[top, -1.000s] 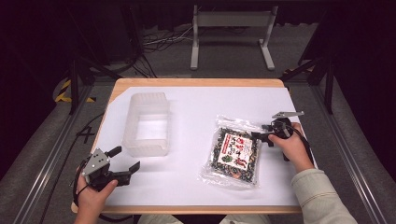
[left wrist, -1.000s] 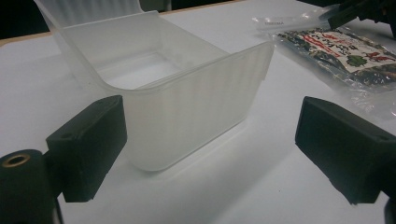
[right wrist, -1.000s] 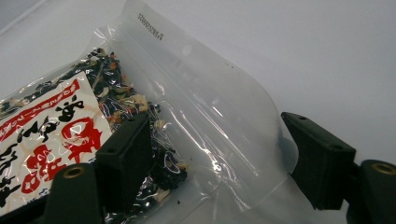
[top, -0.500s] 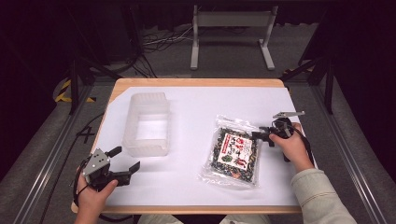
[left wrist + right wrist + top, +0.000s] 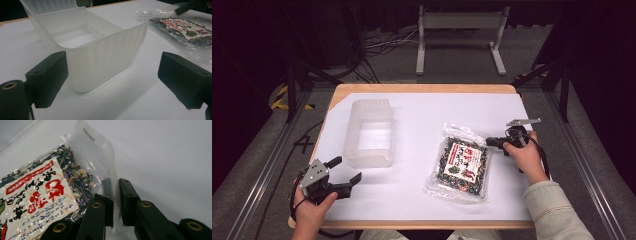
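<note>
My right gripper (image 5: 115,202) has just been closing and is pinching the bag's (image 5: 62,185) clear edge. My left gripper (image 5: 112,75) is gaping wide, holding nothing, facing the tub (image 5: 100,50).

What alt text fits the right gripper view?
The right gripper pinches the clear edge of a bag of dried vegetables, its jaws having just been closing. The bag lies on a white table.
</note>
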### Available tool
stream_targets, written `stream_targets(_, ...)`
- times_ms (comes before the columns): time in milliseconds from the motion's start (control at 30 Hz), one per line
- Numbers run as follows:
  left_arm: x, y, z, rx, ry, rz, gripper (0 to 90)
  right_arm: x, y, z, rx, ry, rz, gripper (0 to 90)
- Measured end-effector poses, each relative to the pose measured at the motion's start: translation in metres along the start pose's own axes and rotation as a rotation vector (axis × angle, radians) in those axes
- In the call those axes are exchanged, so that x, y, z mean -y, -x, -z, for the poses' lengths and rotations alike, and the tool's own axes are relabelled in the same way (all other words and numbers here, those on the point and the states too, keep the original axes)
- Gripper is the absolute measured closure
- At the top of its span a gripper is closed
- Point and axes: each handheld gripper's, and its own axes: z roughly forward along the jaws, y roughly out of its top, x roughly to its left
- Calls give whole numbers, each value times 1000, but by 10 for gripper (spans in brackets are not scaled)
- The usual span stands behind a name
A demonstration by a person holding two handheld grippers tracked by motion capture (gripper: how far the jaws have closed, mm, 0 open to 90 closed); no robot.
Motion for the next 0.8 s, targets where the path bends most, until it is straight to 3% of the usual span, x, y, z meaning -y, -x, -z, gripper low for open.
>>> stream_targets(200,0,-1,0,-13,8,1,65,-2,-4,2,16,-6,18,890)
stream_targets(300,0,-3,2,-52,37,0,45,-5,-7,5,26,-1,27,899)
stream_targets(400,-1,-5,2,-32,53,36,39,-6,-8,8,29,8,28,900)
stream_targets(567,-4,-2,1,2,39,37,70,-11,-12,18,16,46,32,900)
stream_targets(800,-14,5,-4,34,32,53,87,-30,-28,42,21,113,107,900)
